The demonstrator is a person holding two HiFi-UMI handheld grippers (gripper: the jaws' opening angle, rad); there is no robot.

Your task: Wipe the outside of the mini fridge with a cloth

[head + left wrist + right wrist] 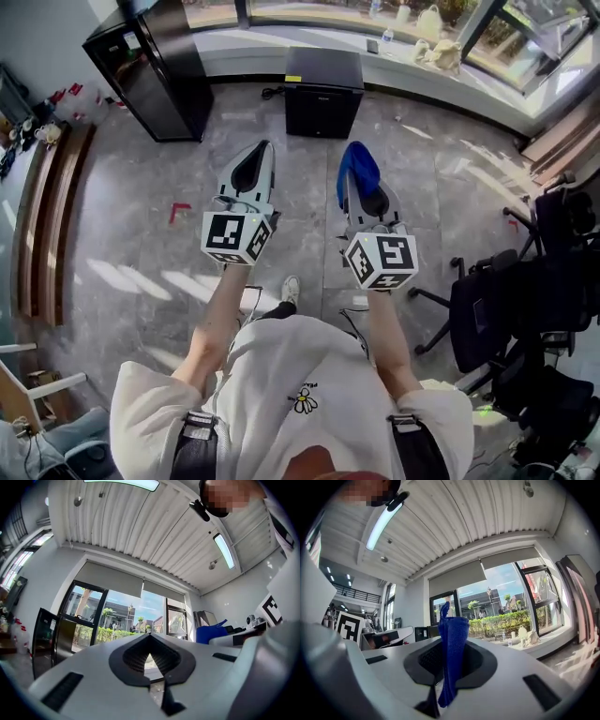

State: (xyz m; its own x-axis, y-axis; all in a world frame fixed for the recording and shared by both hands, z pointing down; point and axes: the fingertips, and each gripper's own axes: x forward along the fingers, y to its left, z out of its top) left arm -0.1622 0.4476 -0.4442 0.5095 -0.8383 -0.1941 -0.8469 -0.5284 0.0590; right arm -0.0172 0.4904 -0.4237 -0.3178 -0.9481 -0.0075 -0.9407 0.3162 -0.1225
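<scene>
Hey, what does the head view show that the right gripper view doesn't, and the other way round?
Only the head view shows the grey floor, the office chairs on the right, the person's white shirt and a clear look at the black mini fridge. Only the right gripper view shows the ribbed ceiling, its strip light and the hedge outside the window. Both show the blue cloth clamped in the right hand-held gripper, with the left hand-held gripper beside it.

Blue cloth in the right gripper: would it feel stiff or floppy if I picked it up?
Probably floppy: the blue cloth bunches into a narrow fold where the jaws pinch it. Likely light too: its weave looks thin.
</scene>
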